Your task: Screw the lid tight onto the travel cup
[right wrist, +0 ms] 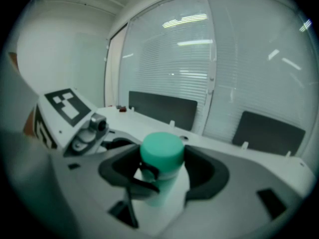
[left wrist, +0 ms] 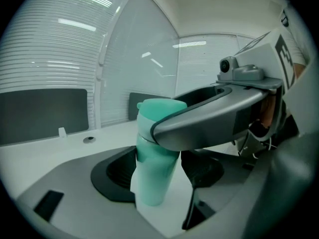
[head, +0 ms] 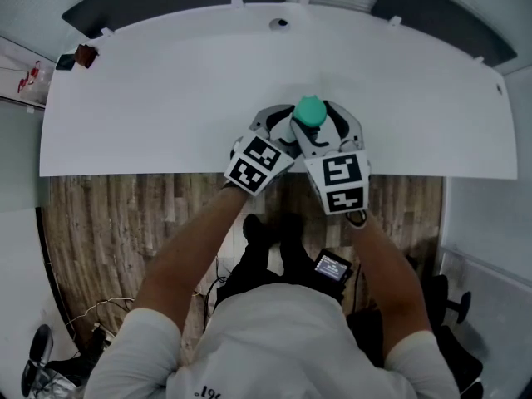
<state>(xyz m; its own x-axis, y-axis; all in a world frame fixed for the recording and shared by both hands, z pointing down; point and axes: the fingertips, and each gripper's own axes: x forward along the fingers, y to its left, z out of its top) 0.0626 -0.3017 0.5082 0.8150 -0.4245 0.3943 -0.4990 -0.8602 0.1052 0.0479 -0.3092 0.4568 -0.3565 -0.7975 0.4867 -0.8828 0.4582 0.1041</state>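
The white table [head: 166,81] is mostly bare, and all the work sits near its front edge, right in front of the person. I have the left gripper [left wrist: 159,169] clamped low on the body of the travel cup [left wrist: 149,188], which stands upright on the table. A sliver of table shows beside one pad lower down, which I take to be where the body tapers. The right gripper [right wrist: 162,171] comes in higher and across the left one, its jaws pinched on the green lid [right wrist: 161,152]. The lid already sits on the cup's mouth, so I judge the step in hand is the tightening turn. To do it well, I would keep the left hold steady and the cup pressed down so the body cannot spin. I would then rotate the right gripper about the cup's own upright axis, not sideways (a sideways pull would tip it or cross the thread). The two grippers are crowded together, so I expect short turns and a regrip. I would stop once the lid resists firmly.
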